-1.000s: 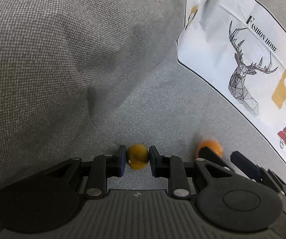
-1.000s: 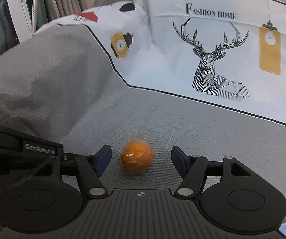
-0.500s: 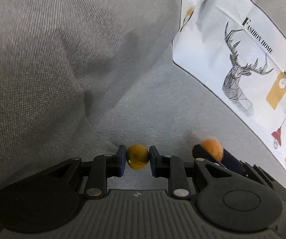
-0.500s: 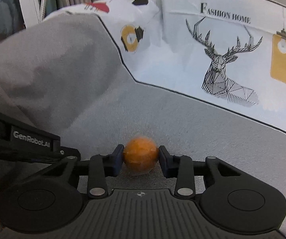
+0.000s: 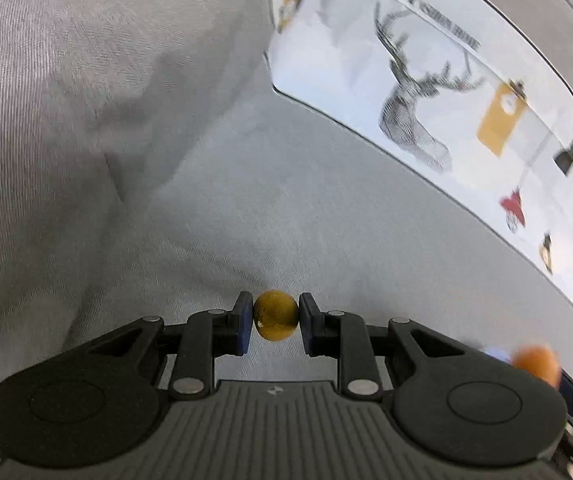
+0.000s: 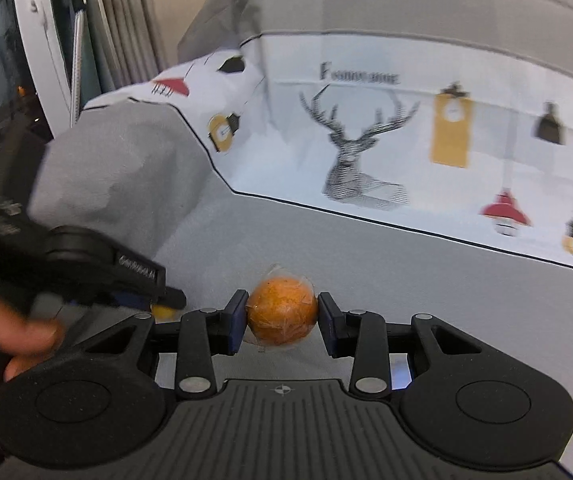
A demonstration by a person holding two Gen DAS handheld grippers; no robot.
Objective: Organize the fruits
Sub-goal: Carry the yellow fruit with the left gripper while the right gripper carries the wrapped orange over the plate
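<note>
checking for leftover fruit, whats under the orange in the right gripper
Under the wrapped orange, clamped in the right gripper, only grey sofa fabric shows. The gripper body hides the patch directly beneath, so fruit there cannot be ruled out.

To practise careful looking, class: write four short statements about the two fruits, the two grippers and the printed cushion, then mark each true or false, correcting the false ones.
1. The left gripper pinches a small dull-yellow round fruit. True.
2. The right gripper is empty. False: its fingers clamp a plastic-wrapped orange round fruit.
3. The white printed cushion shows a deer. True.
4. Both fruits lie in a bowl. False: each is held above the grey fabric sofa seat.
</note>
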